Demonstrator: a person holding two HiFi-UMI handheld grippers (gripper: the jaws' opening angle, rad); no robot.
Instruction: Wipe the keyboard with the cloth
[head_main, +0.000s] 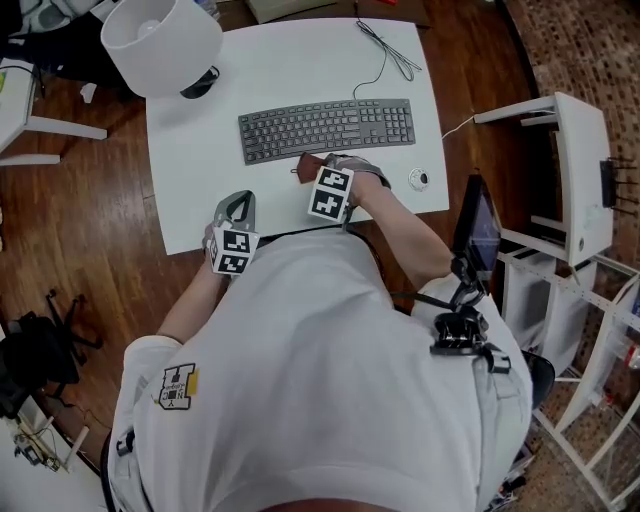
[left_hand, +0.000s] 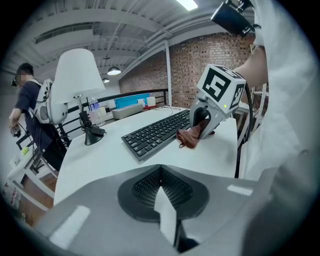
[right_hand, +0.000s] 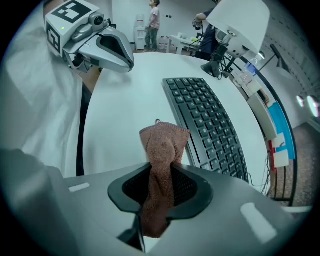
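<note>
Head view: person in a white top stands at a white table (head_main: 190, 190), a gripper in each hand. The right gripper (head_main: 314, 170) points steeply down at the table just in front of the near edge of the dark keyboard (head_main: 327, 127), about mid-length. Its jaws are partly closed and pinch a brown terry cloth (head_main: 306, 165). In the right gripper view the cloth is bunched between the pads, with its free end hanging past them toward the table beside the keys. I can't tell if it touches the keyboard. The left gripper (head_main: 237, 203) is over the table's near edge, left of the keyboard and apart from it, tilted down. In the left gripper view its jaws are drawn together with nothing between them. A white-shaded lamp (head_main: 160, 40) stands at the far left corner and a thin cable (head_main: 385, 52) runs off the far right. Writing: both grippers' cubes carry black-and-white square markers only. The key legends are too small to read, and so is the print on the shoulder patch (head_main: 178, 386).
</note>
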